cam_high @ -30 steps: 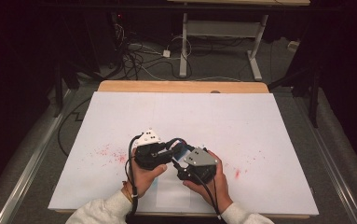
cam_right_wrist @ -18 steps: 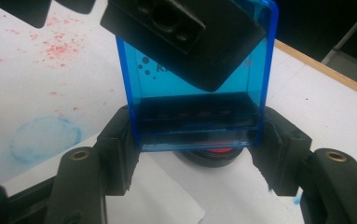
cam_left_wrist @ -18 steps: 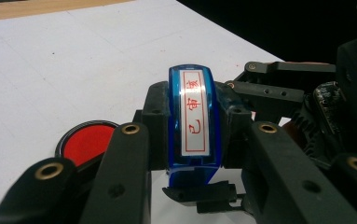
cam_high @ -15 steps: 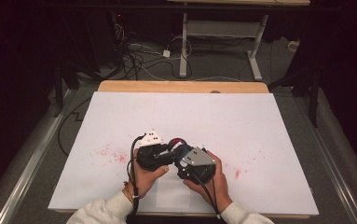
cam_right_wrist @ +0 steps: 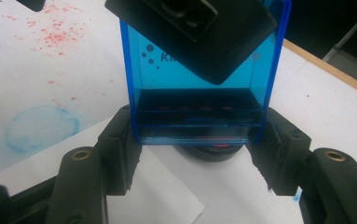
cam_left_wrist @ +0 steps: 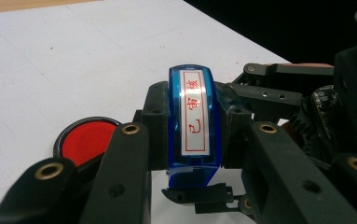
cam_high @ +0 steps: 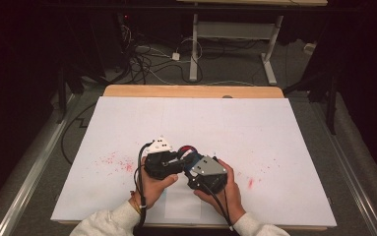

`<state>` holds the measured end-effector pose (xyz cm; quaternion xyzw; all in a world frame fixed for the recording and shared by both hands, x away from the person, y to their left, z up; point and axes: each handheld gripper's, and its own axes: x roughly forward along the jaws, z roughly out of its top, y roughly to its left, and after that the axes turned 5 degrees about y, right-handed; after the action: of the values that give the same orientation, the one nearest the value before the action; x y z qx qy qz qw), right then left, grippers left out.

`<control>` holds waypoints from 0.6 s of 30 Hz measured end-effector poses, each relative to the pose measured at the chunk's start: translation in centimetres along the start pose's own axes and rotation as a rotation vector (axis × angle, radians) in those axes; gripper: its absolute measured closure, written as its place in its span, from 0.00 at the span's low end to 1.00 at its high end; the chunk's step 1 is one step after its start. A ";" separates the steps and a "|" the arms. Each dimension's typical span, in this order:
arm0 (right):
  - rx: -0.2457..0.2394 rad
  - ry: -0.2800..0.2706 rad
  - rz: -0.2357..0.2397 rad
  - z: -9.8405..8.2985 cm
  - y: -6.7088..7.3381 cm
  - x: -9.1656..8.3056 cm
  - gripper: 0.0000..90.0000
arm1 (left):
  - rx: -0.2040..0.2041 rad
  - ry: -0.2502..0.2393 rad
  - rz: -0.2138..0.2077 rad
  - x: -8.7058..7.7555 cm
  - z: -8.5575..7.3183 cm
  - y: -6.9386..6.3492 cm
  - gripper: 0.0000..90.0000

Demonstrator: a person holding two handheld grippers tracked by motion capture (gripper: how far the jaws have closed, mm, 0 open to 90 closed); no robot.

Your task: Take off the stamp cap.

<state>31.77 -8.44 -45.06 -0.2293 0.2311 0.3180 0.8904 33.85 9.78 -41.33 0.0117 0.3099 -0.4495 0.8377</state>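
Observation:
A blue see-through stamp (cam_left_wrist: 192, 126) with a white label and red characters stands upright over a round red ink pad (cam_left_wrist: 85, 140). My left gripper (cam_left_wrist: 192, 140) is shut on its two broad faces. My right gripper (cam_right_wrist: 199, 140) has just been closing with the stamp's (cam_right_wrist: 199, 84) lower end between its jaws, and its pads now press the narrow sides. In the high view both grippers meet near the table's front middle, left gripper (cam_high: 181, 160) and right gripper (cam_high: 193, 166), with the stamp (cam_high: 192, 158) between them and the pad (cam_high: 186, 148) just behind.
A white sheet (cam_high: 274, 128) covers the table, with a wooden edge (cam_high: 191, 91) at the back. Red ink specks (cam_high: 117, 162) lie to the left and a faint blue ring stain (cam_right_wrist: 41, 128) sits nearby. A small paper slip (cam_high: 181, 201) lies under the hands.
The right gripper's jaws have narrowed onto the stamp. Both hands have kept their place, and the left gripper still holds the stamp.

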 end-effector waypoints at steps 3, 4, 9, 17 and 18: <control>0.001 0.001 -0.005 0.0 0.0 0.0 0.43 | 0.000 -0.001 -0.002 0.0 0.0 0.0 0.76; 0.000 0.006 -0.004 0.0 0.0 0.0 0.43 | 0.000 -0.001 -0.005 0.0 0.0 0.0 0.76; 0.004 0.011 0.005 -0.1 0.0 0.1 0.44 | 0.001 0.003 -0.007 0.0 0.0 -0.1 0.76; -0.005 0.020 0.006 -0.1 0.0 0.1 0.44 | -0.002 0.014 -0.013 0.1 0.1 0.0 0.76; -0.010 0.025 0.009 -0.1 0.0 0.1 0.44 | -0.002 0.016 -0.013 0.1 0.1 0.0 0.76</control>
<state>31.84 -8.44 -45.16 -0.2369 0.2416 0.3201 0.8849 33.91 9.66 -41.32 0.0123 0.3171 -0.4545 0.8323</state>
